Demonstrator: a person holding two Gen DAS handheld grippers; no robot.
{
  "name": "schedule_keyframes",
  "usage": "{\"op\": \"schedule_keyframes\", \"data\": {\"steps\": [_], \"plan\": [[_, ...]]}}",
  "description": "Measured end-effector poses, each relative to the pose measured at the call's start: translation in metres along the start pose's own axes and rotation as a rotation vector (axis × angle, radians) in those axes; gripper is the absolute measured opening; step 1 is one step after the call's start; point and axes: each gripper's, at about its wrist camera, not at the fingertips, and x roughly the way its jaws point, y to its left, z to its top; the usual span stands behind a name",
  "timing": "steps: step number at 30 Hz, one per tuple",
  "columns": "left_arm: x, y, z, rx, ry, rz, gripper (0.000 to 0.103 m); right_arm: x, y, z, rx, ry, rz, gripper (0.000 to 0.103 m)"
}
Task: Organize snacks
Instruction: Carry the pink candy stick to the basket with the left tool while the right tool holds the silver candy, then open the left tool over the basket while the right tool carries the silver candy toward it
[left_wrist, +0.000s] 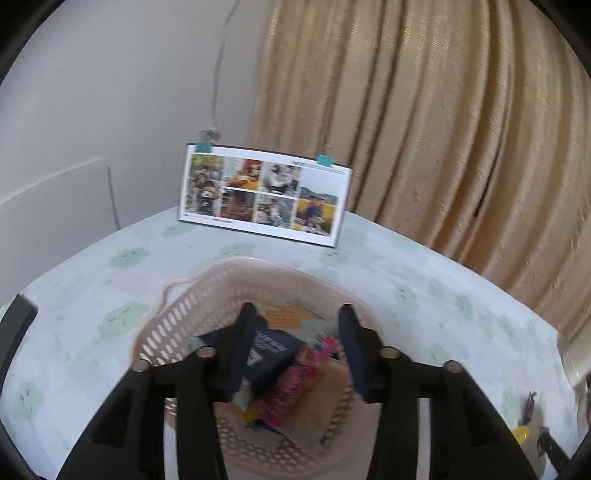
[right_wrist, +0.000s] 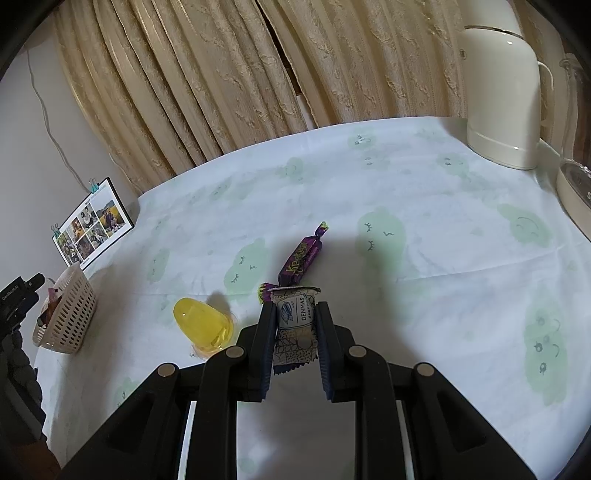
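Snacks are split between two places: several lie in the pink basket (left_wrist: 236, 295) at the left of the table (right_wrist: 424, 258), and three remain in the open near the right gripper (right_wrist: 295, 310).

The table carries a white cloth printed with pale green clouds. Beige curtains (right_wrist: 207, 81) hang behind it. A cream kettle (right_wrist: 502, 96) stands at the far right corner. A photo calendar (left_wrist: 264, 194), hung by two teal clips, stands against the wall beyond the basket.

The basket is perforated and holds a dark blue packet (left_wrist: 269, 350), a pink wrapper (left_wrist: 295, 384) and other items too blurred to name. The left gripper (left_wrist: 297, 314) is above the basket, jaws spread wide with nothing between them; the dark blue packet lies below and between the jaws.

A yellow jelly cup (right_wrist: 203, 323) lies on its side on the cloth, just left of the right gripper. A purple candy (right_wrist: 301, 258) lies beyond the jaws, its near end touching or just behind the held packet.

The right jaws are narrow, closed on a small "DENMAS" packet (right_wrist: 295, 321), which stands upright between the pads.
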Motion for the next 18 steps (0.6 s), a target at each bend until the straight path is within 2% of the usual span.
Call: {"op": "schedule_keyframes", "data": {"steps": [11,18], "plan": [[-0.003,0.033,0.007,-0.129,-0.038,0.082,0.060,-0.003,0.001,0.000,0.008,-0.016,0.016,0.020],[-0.003,0.055,0.011,-0.223,-0.052,0.116,0.060,-0.012,0.035,0.004,-0.053,-0.036,0.060,0.020]]}}
